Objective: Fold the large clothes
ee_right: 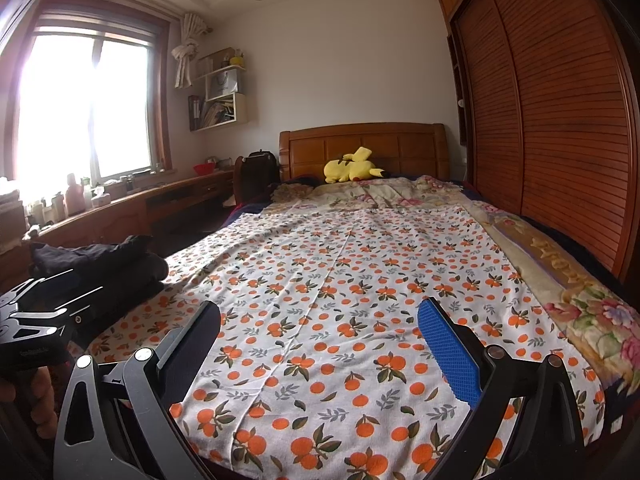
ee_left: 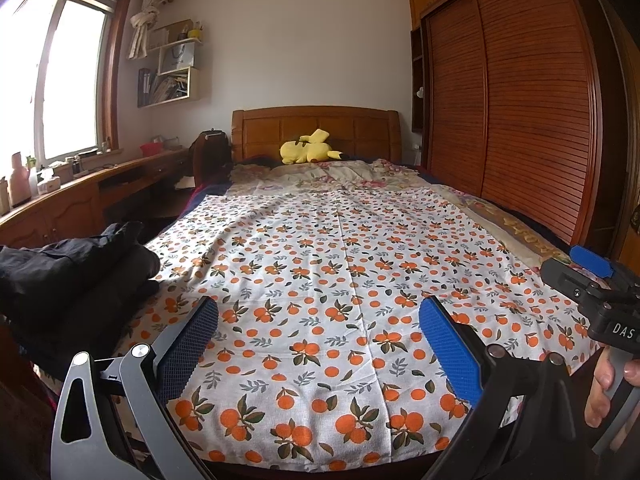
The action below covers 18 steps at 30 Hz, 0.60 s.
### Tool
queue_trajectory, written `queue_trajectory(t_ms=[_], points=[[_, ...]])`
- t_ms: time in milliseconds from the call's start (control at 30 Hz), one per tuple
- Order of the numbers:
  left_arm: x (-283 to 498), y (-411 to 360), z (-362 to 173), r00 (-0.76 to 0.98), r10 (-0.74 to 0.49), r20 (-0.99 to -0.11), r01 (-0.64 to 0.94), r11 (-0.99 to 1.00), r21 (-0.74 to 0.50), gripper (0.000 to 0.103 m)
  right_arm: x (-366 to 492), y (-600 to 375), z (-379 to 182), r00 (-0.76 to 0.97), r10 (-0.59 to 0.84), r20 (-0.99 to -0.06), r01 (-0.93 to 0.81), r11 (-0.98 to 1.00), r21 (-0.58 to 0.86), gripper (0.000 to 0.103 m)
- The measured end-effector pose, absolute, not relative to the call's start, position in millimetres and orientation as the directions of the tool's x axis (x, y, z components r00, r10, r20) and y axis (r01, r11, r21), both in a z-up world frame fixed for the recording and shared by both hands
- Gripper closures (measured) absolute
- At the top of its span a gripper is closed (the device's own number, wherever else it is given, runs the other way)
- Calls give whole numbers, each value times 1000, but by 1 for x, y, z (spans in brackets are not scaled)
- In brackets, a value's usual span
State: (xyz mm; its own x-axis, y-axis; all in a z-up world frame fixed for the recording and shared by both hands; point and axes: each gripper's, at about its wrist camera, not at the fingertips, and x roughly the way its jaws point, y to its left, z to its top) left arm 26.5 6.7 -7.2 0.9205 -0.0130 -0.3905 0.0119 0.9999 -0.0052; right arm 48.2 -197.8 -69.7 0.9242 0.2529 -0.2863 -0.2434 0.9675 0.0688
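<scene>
Only readable text: white letters "DAS" on the black body of the right hand-held gripper (ee_left: 592, 280), seen at the right edge of the left wrist view. Small print on the left hand-held gripper (ee_right: 36, 320) body in the right wrist view, too blurred to read. Yellowish characters on blanket border (ee_right: 560, 268), illegible.

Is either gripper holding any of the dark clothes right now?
No: the left gripper and right gripper are both open over the orange-print sheet, while the dark clothes lie untouched at its left edge.
</scene>
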Motion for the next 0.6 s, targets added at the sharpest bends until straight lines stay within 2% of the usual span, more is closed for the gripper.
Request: queue_trajectory(t_ms=[600], points=[[27, 7, -8, 920, -10, -391, 9, 1000, -5, 2, 49, -196, -74, 925, 248, -289, -238, 969, 72, 8]])
